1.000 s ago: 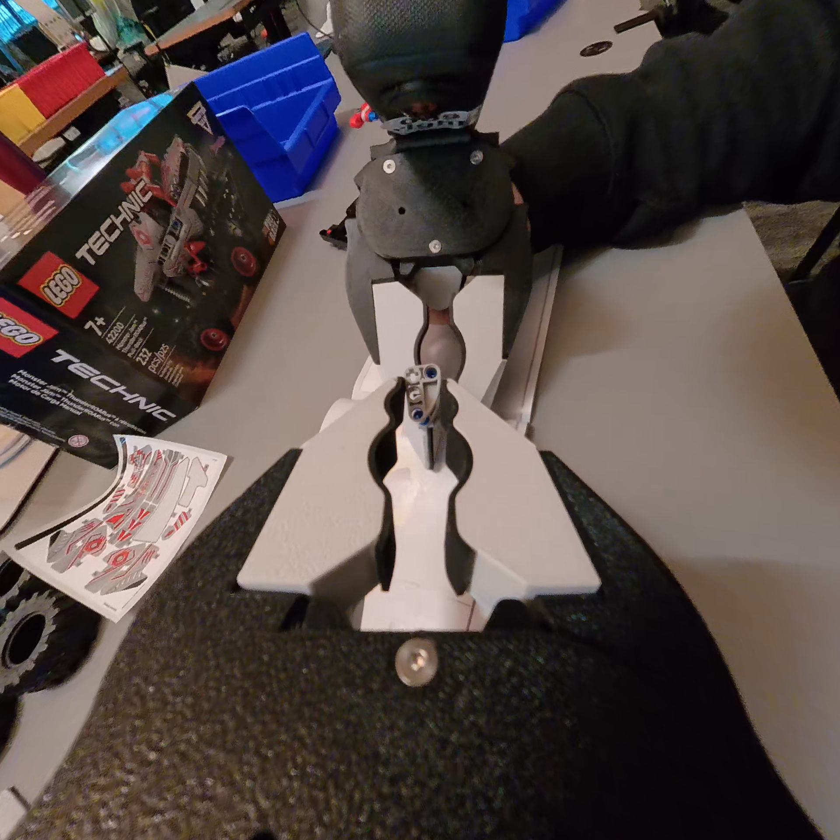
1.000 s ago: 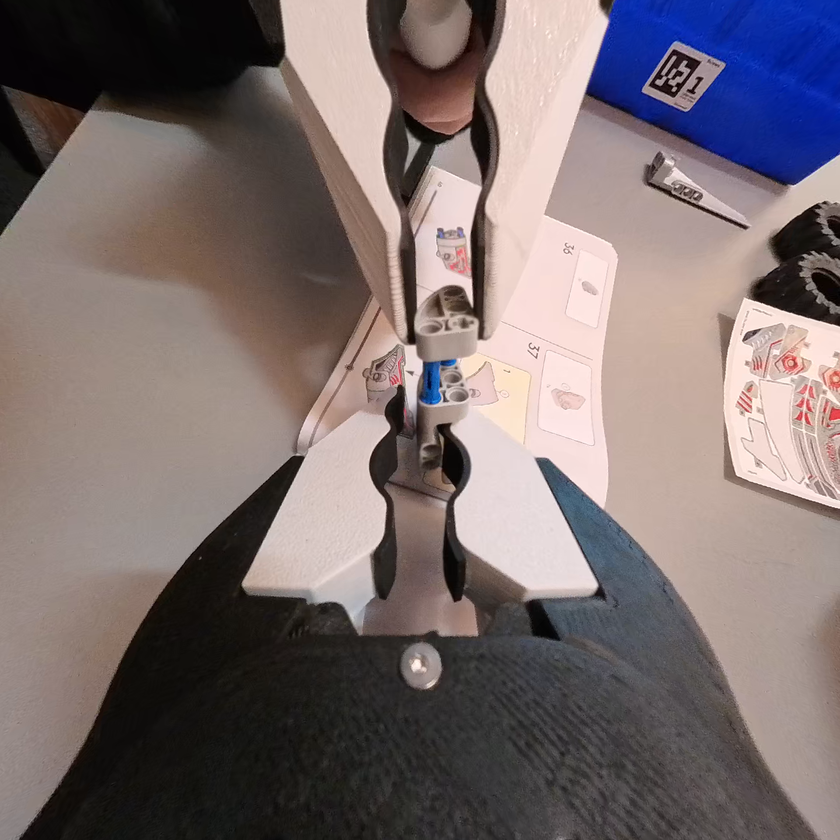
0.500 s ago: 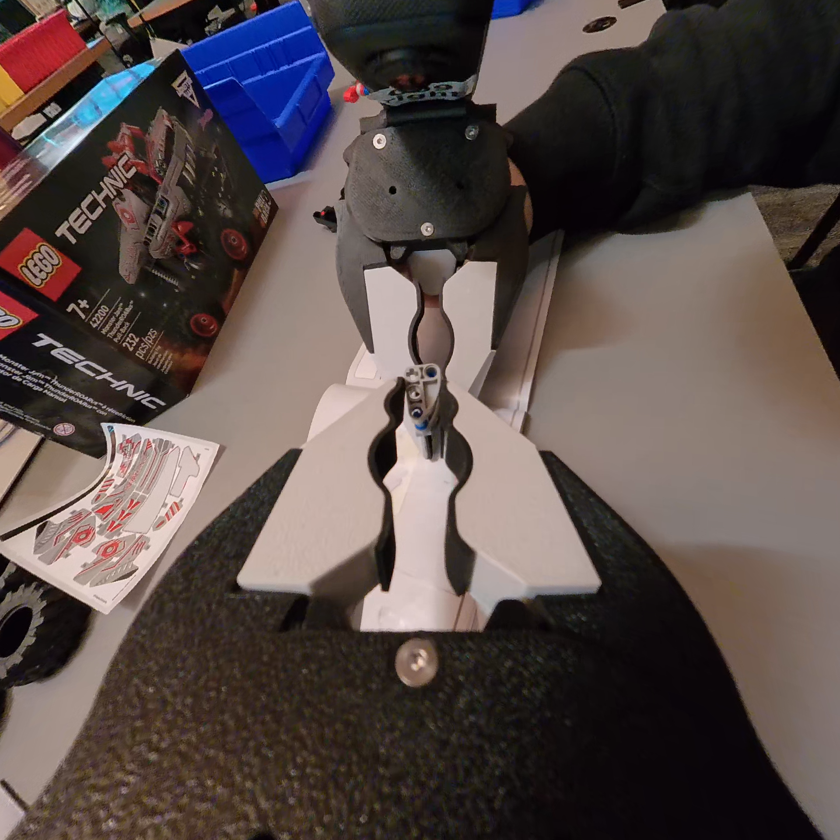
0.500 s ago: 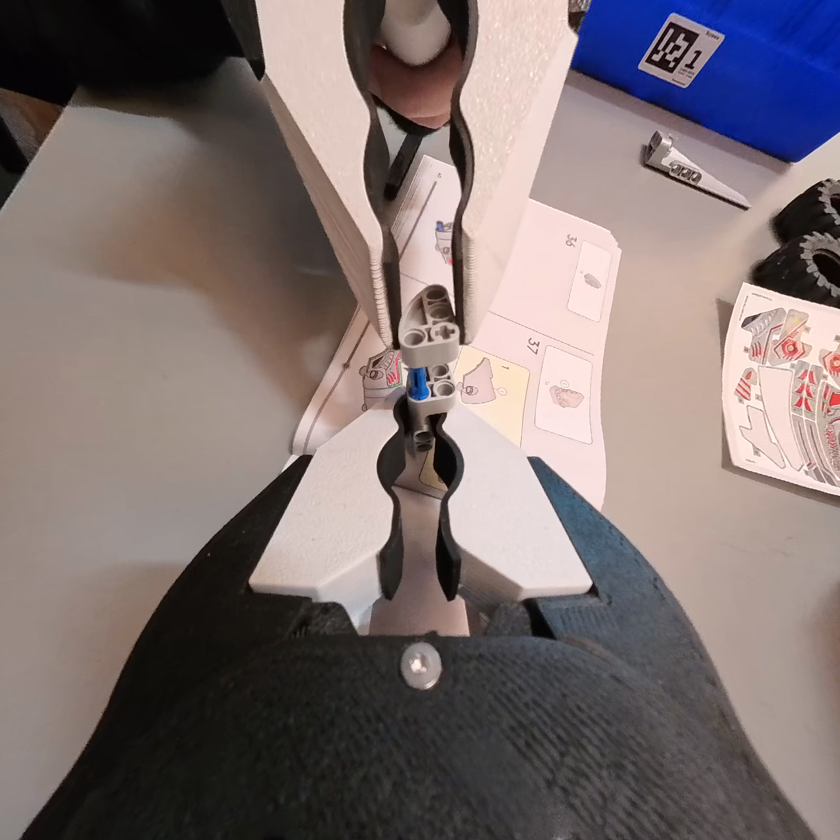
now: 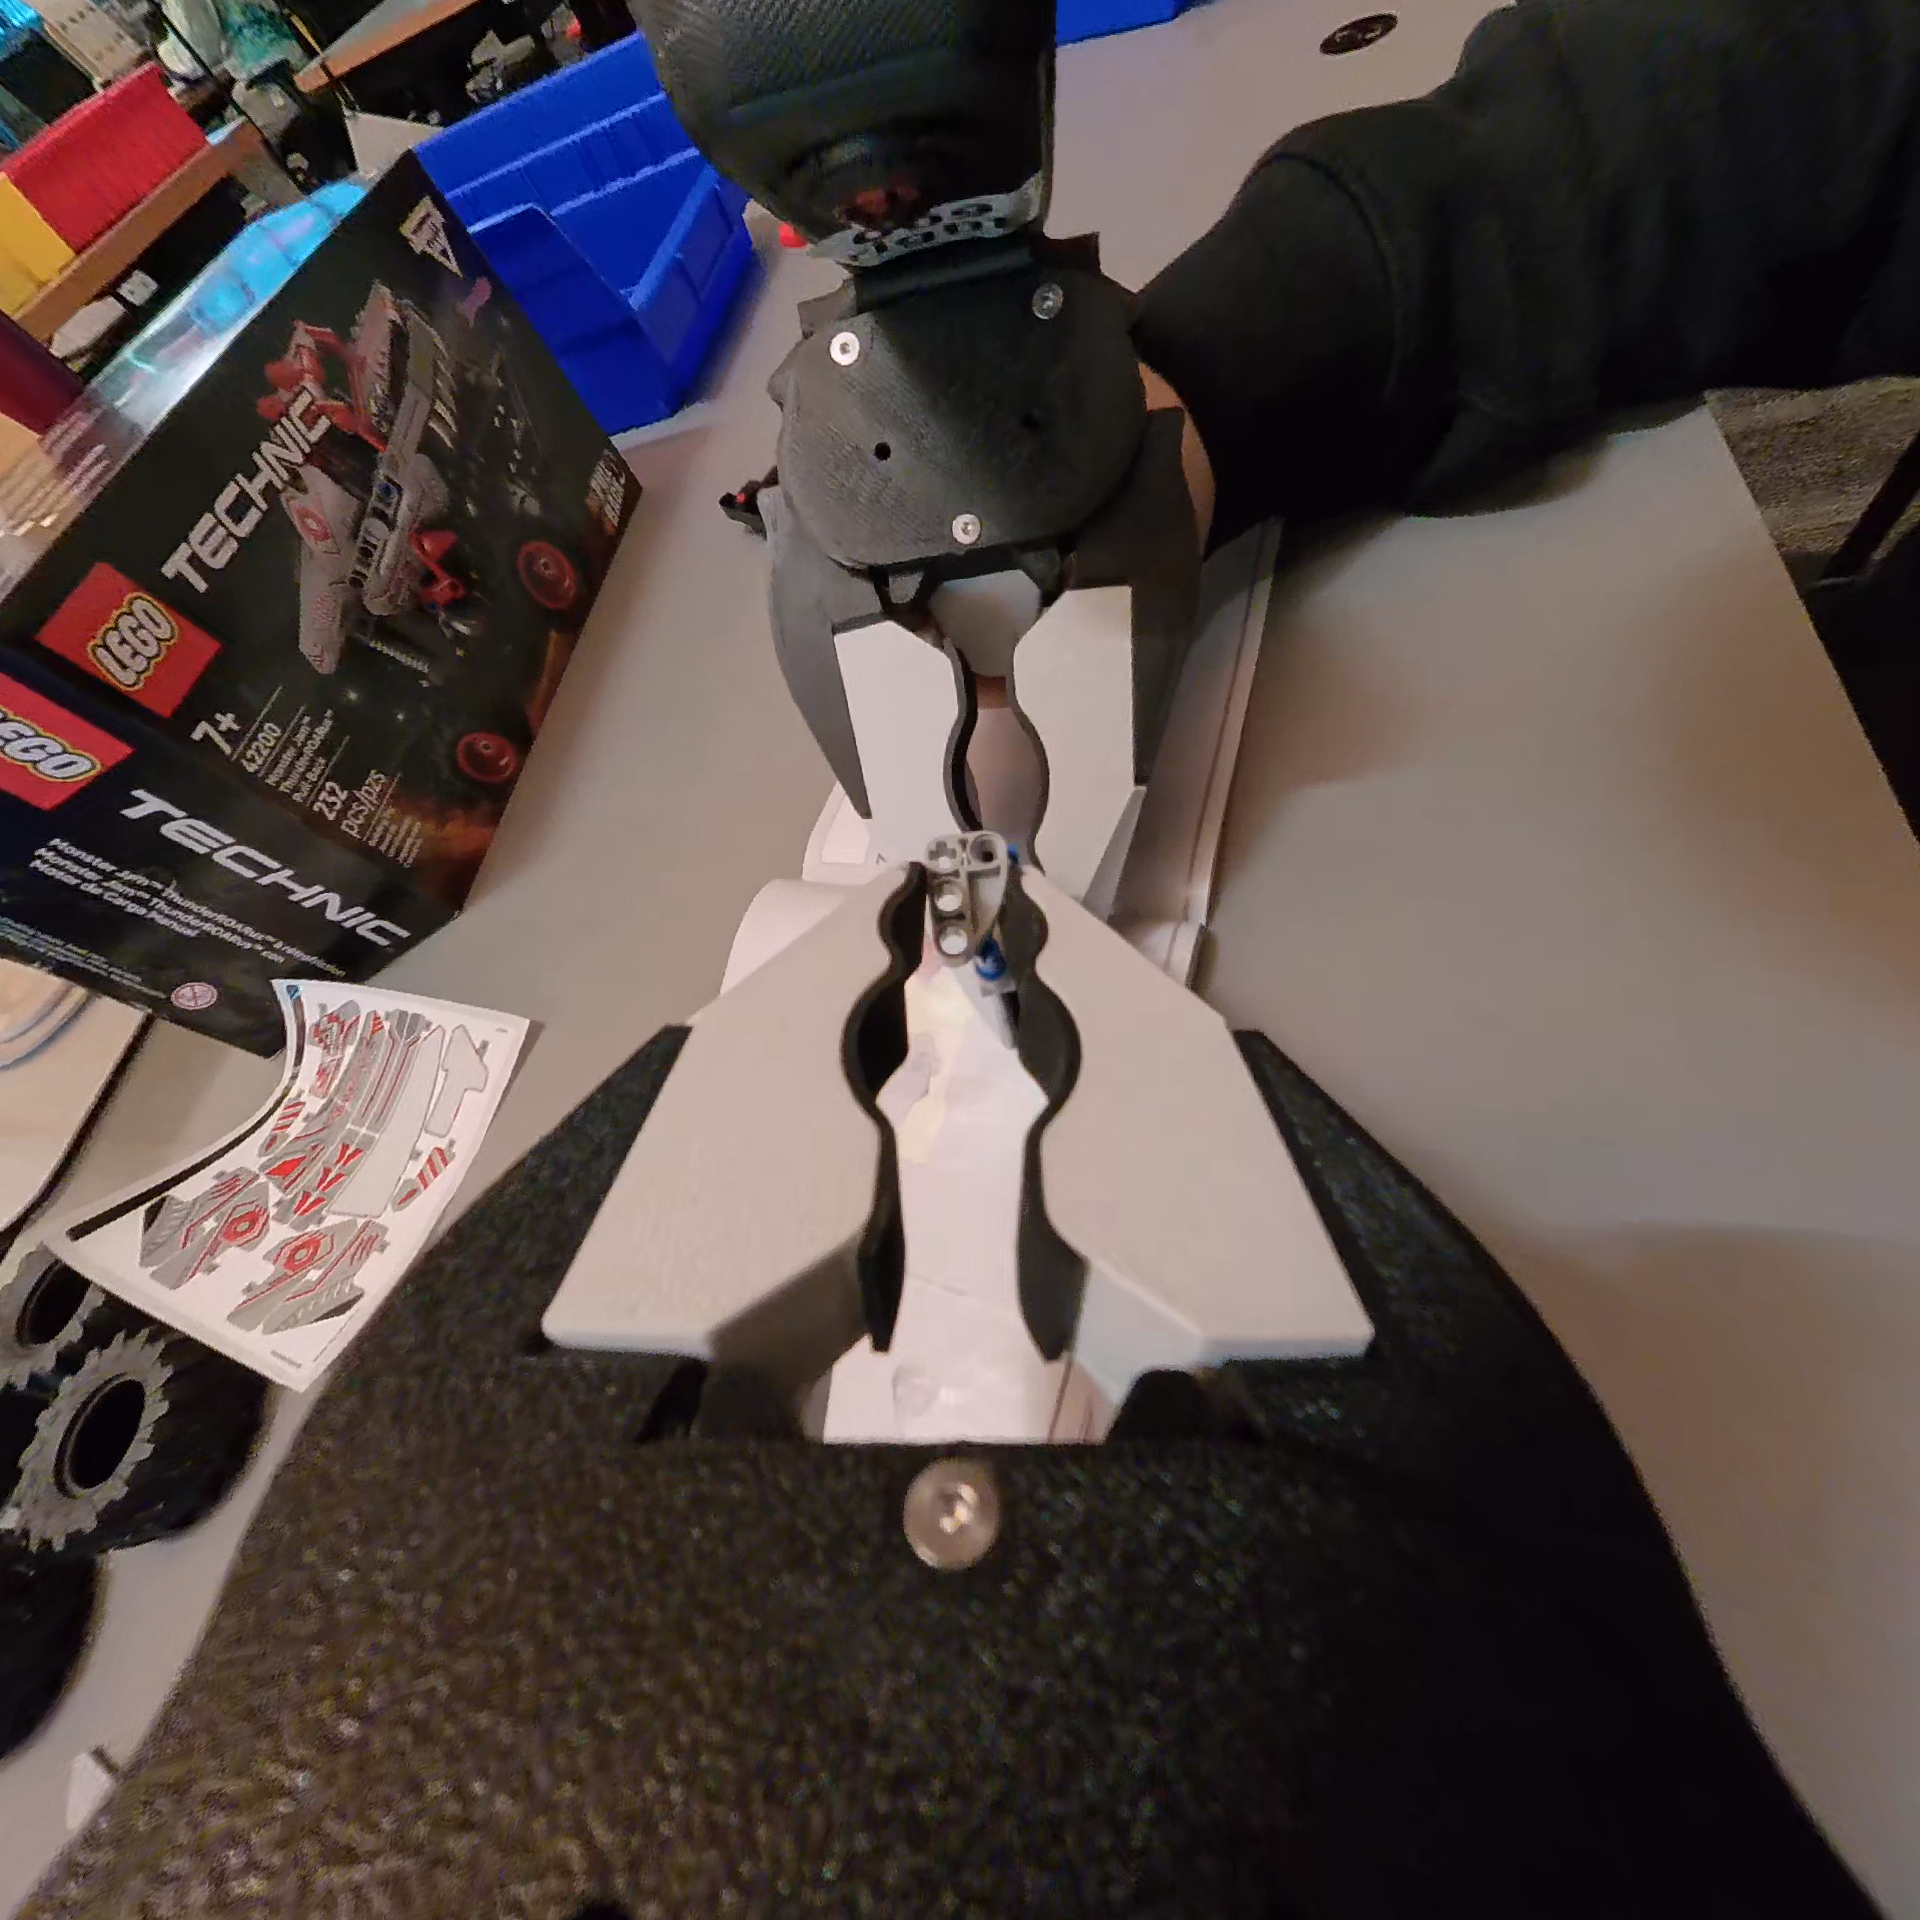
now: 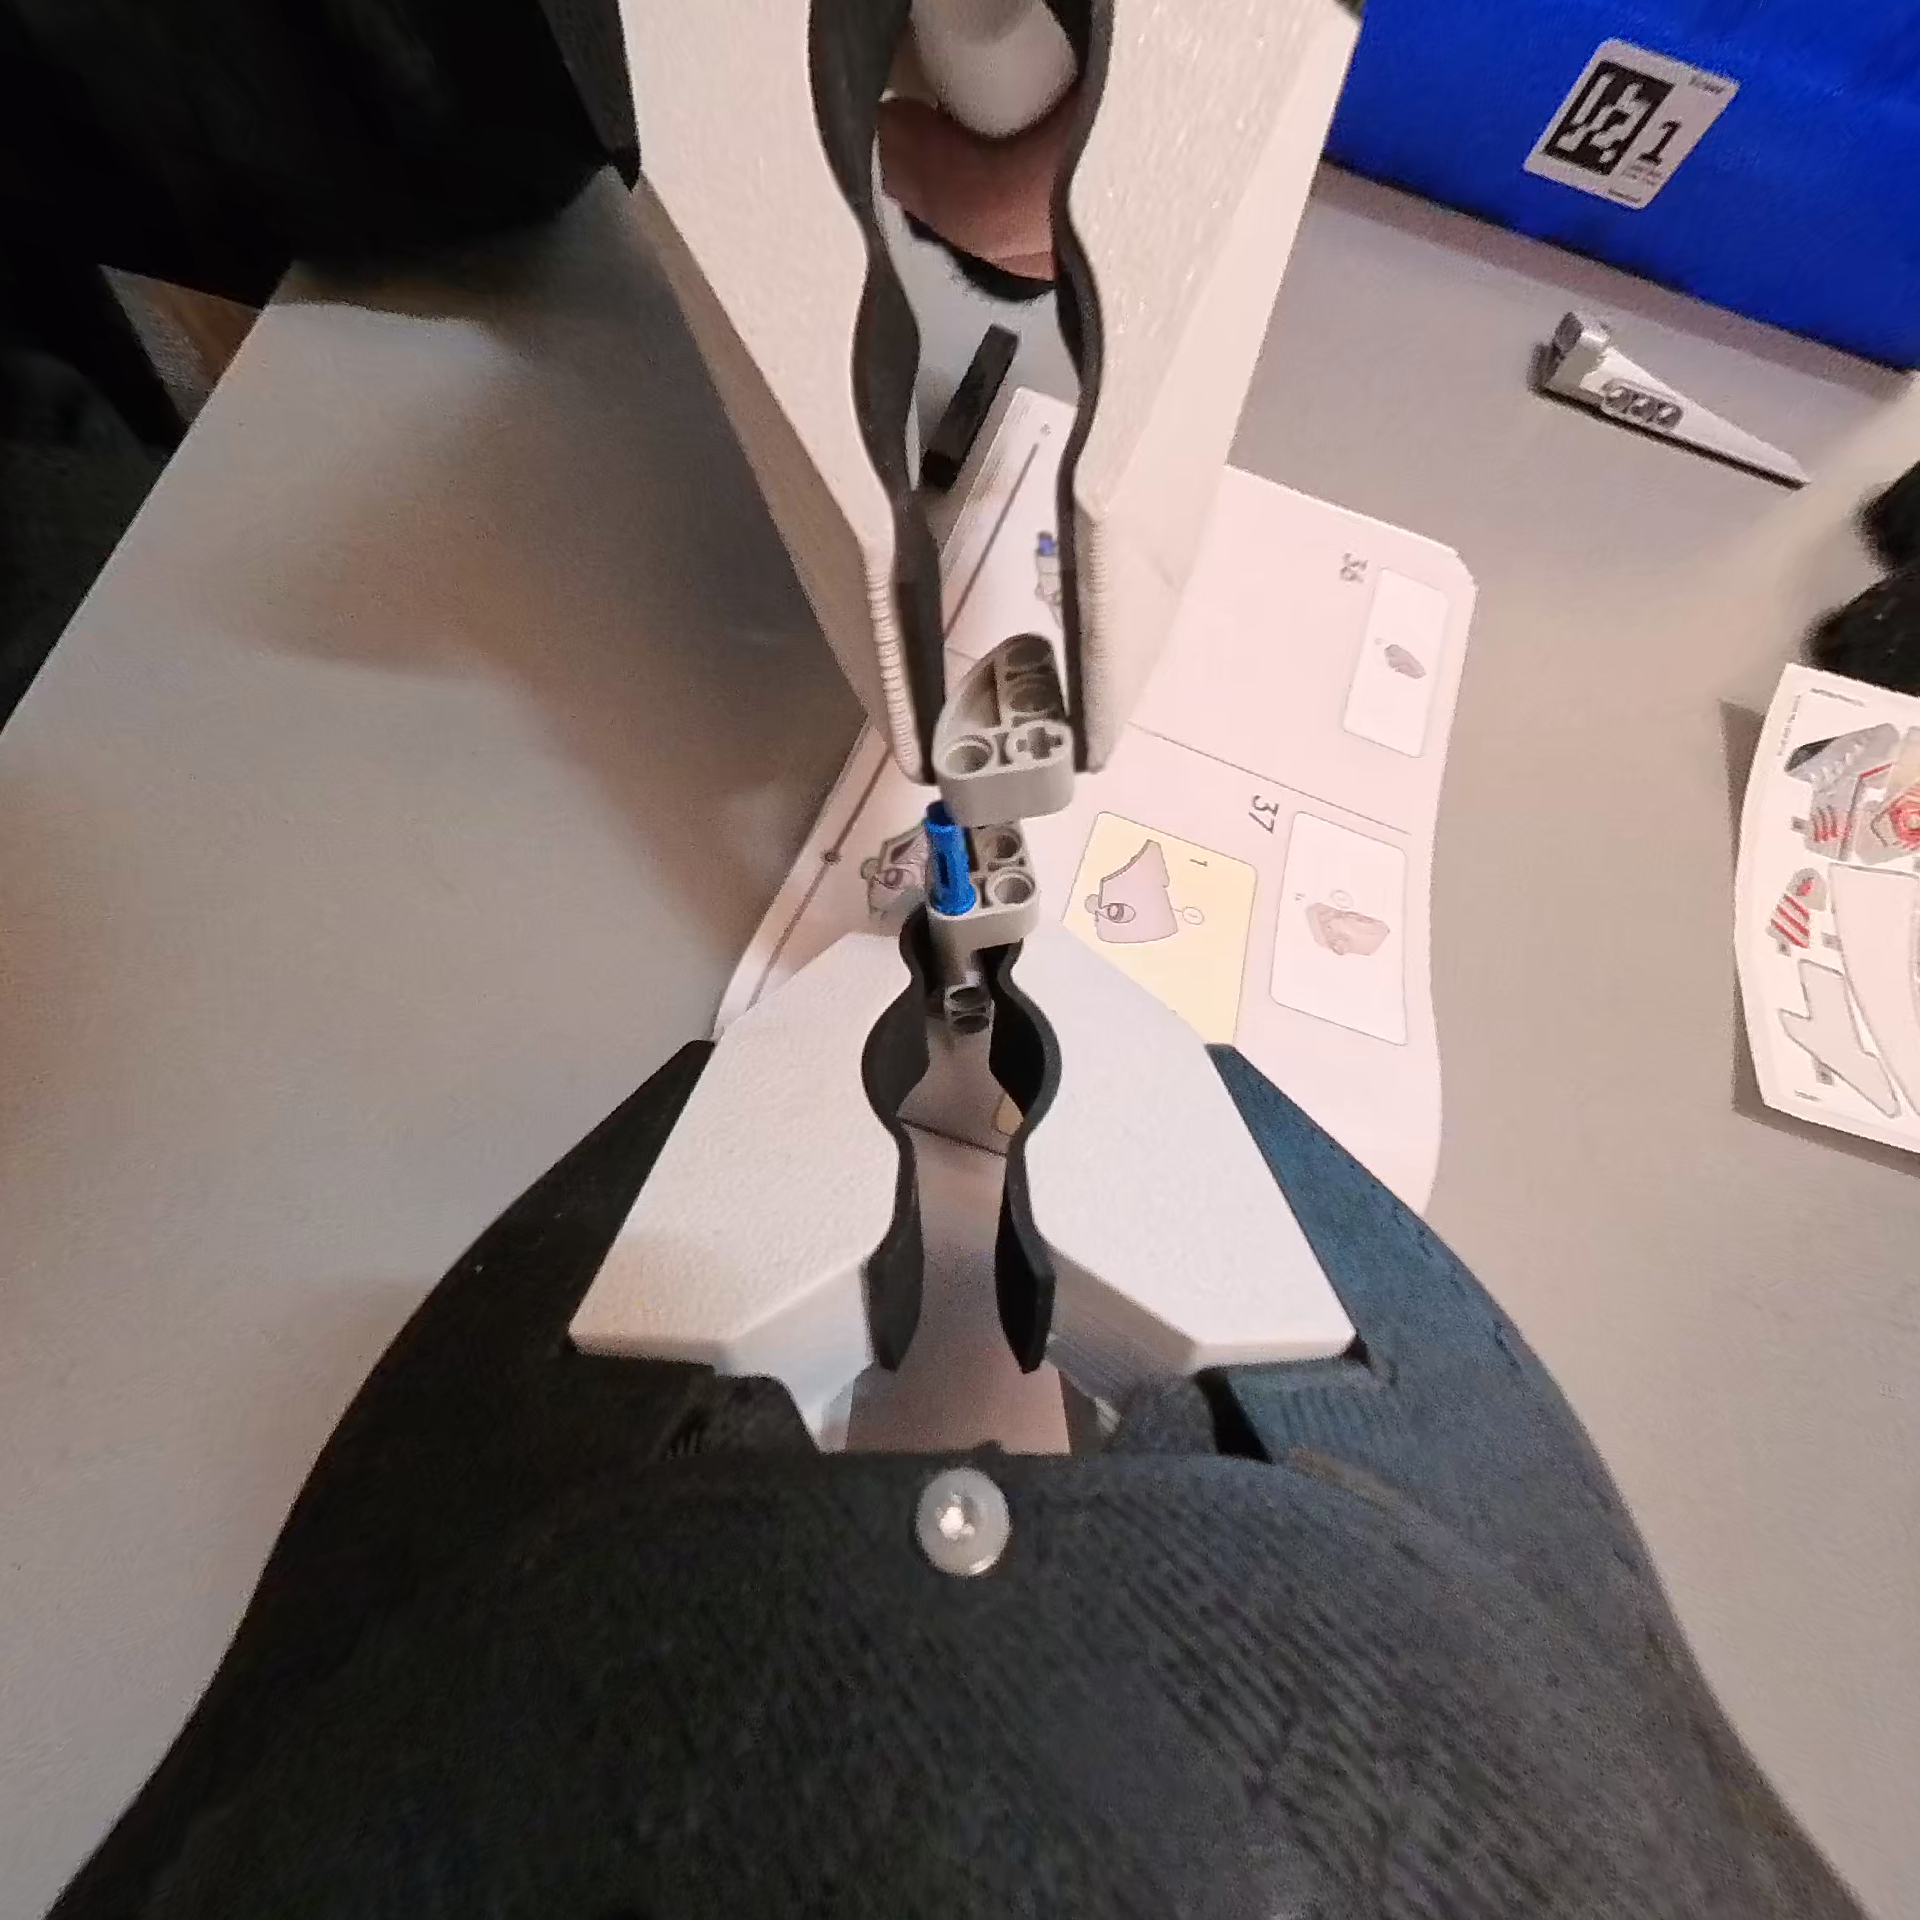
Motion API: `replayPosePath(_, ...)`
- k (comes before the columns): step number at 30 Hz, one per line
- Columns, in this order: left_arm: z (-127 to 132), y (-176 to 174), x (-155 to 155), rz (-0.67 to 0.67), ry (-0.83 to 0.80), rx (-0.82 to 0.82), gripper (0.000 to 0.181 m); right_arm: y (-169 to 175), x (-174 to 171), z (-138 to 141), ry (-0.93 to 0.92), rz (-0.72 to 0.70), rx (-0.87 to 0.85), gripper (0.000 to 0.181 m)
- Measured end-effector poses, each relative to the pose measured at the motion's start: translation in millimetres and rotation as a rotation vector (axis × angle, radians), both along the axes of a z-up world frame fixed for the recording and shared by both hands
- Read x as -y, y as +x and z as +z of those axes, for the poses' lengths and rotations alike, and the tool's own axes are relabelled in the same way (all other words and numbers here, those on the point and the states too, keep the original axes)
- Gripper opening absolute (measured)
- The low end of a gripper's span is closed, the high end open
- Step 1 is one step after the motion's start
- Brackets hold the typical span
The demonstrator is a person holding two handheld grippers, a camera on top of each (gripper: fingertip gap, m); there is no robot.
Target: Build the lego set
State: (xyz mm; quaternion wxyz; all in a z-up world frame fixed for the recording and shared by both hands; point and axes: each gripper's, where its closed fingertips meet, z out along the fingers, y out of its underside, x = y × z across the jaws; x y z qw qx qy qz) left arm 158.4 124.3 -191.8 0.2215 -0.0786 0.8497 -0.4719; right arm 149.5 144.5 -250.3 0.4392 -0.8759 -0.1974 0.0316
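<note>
My left gripper point(image 5: 961, 906) is shut on a light grey curved Technic beam point(image 5: 964, 891). In the right wrist view the left gripper point(image 6: 1003, 771) comes down from the top, with the beam point(image 6: 1006, 750) at its tips. My right gripper point(image 6: 961, 971) is shut on a small grey connector point(image 6: 987, 904) with a blue pin point(image 6: 943, 868) that points up at the beam. The pin's tip is just below the beam's left hole, tilted left. In the left wrist view the right gripper point(image 5: 1000, 831) faces mine, tip to tip.
An open instruction booklet point(image 6: 1340, 831) lies under the grippers. A sticker sheet point(image 5: 301, 1174), black tires point(image 5: 94, 1423) and the set's box point(image 5: 260, 644) are on the left. A blue bin point(image 6: 1662, 156) and a grey wedge part point(image 6: 1662, 405) are farther off. A black sleeve point(image 5: 1507, 260) holds the right gripper.
The beam has turned so more of its holed side faces the right gripper. The connector has tilted, and its blue pin now leans left under the beam.
</note>
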Motion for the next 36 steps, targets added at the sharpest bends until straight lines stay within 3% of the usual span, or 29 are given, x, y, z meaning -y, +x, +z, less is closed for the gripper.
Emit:
replayPosePath(14, -9.8, -5.8, 2.7, -0.020, 0.042, -0.050, 0.012, -3.8, 1.6, -8.9, -0.055, 0.025, -0.002, 0.002)
replayPosePath(23, -10.1, -3.6, 3.9, 0.090, 0.068, -0.051, 0.012, -1.3, 2.8, -9.3, -0.062, 0.015, -0.013, 0.003)
replayPosePath(36, -10.7, -1.8, 2.5, 0.120, -0.137, -0.146, 0.012, -1.2, 2.9, -9.5, -0.072, 0.017, -0.034, 0.002)
